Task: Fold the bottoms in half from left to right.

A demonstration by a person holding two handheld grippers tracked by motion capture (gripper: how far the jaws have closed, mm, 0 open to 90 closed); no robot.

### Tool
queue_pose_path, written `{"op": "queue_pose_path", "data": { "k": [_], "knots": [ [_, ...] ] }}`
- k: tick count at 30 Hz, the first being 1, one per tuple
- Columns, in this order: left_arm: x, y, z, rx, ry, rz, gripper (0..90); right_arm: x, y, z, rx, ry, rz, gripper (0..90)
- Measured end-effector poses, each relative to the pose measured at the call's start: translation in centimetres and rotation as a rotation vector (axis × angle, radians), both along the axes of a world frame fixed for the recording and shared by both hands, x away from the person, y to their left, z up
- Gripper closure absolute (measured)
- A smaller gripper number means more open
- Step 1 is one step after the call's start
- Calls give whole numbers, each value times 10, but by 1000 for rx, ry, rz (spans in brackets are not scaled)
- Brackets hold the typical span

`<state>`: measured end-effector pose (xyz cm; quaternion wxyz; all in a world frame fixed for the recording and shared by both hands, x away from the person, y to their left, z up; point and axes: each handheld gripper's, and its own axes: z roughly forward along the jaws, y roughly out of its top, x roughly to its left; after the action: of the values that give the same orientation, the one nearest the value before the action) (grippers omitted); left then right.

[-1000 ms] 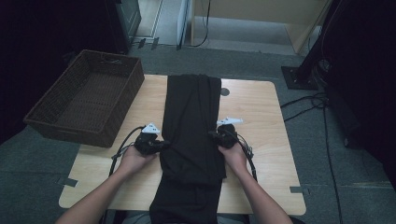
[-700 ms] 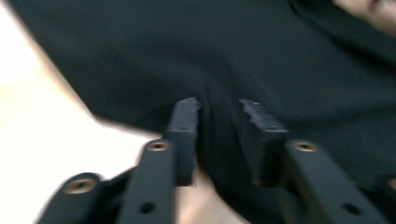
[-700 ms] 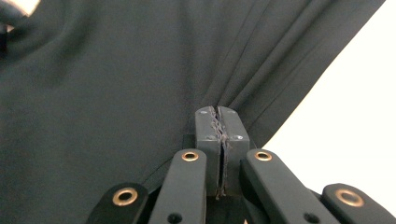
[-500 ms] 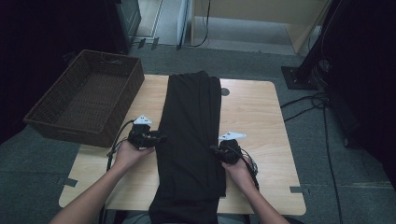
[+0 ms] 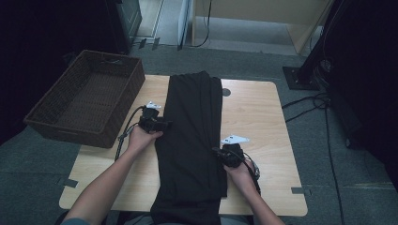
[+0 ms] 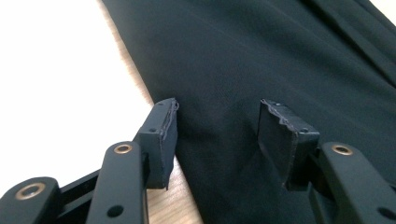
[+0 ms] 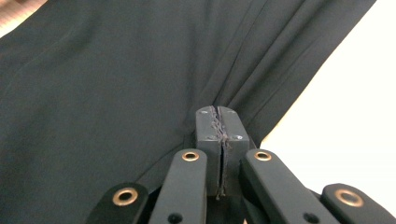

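Long folded black cloth (image 5: 192, 140) is lying along middle of light wooden table (image 5: 263, 122). Left gripper (image 6: 217, 130) is hovering spread at its left edge, jaws just opened; right gripper (image 7: 217, 122) is pinching right edge.

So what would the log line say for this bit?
work: folding black trousers on table | left tongs: just opened, cloth unpinched between | right tongs: shut at trousers' edge | basket: left of table

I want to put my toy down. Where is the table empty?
Bare wood on the table lies right of the black cloth, beyond the right tool. A narrower strip lies left, near the left tool and basket. The cloth crowds the middle.
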<state>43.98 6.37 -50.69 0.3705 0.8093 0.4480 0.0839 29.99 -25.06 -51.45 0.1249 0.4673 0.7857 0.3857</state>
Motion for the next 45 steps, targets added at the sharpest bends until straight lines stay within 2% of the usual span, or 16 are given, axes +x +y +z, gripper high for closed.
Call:
{"op": "queue_pose_path", "data": {
  "k": [2, 4, 6, 8, 10, 13, 15, 18, 22, 25, 29, 33, 36, 38, 42, 45],
  "knots": [
    [0, -2, -1, 2, -11, -3, 561, -3, -3, 0, 1, 1, -6, 899],
    [-1, -3, -2, 3, -15, -18, 736, -5, -4, -1, 7, 0, -18, 900],
    [-2, -5, -2, 0, -8, -35, 845, -7, -6, 0, 21, 21, -23, 900],
    [-5, -6, -1, -10, 15, -67, 876, -11, -7, 1, 26, 55, -24, 900],
    [-16, -3, -1, -56, 40, -85, 880, -20, -10, 2, 42, 89, -8, 900],
    [-39, 1, -3, -47, 26, -120, 879, -30, -11, 5, 48, 135, 22, 889],
    [-46, 5, -3, -54, 27, -126, 875, -30, -11, 11, 47, 75, 2, 793],
    [-50, 6, -2, -85, 44, -118, 873, -16, -11, 17, 45, -39, -20, 697],
    [-58, 3, -4, -69, 33, -128, 866, 13, -1, 17, 9, -116, -54, 602],
    [-63, 4, -1, -61, 23, -137, 867, 39, 5, 13, -5, -128, -97, 517],
    [-71, 8, 0, -40, 38, -151, 872, 63, 17, 8, -34, -113, -107, 500],
    [-76, 16, 2, -17, 67, -155, 872, 77, 25, 0, -127, -86, -122, 562],
    [-77, 20, 1, -32, 47, -128, 808, 77, 24, -1, -98, -56, -130, 825],
    [-77, 21, 4, -60, 30, -124, 767, 76, 22, 4, -97, -57, -124, 863],
    [-77, 25, 15, -118, -17, -90, 708, 69, 12, 21, -44, -75, -111, 881],
    [-76, 24, 18, -105, -25, -90, 682, 61, -1, 26, -12, -70, -115, 877]
  ]
}}
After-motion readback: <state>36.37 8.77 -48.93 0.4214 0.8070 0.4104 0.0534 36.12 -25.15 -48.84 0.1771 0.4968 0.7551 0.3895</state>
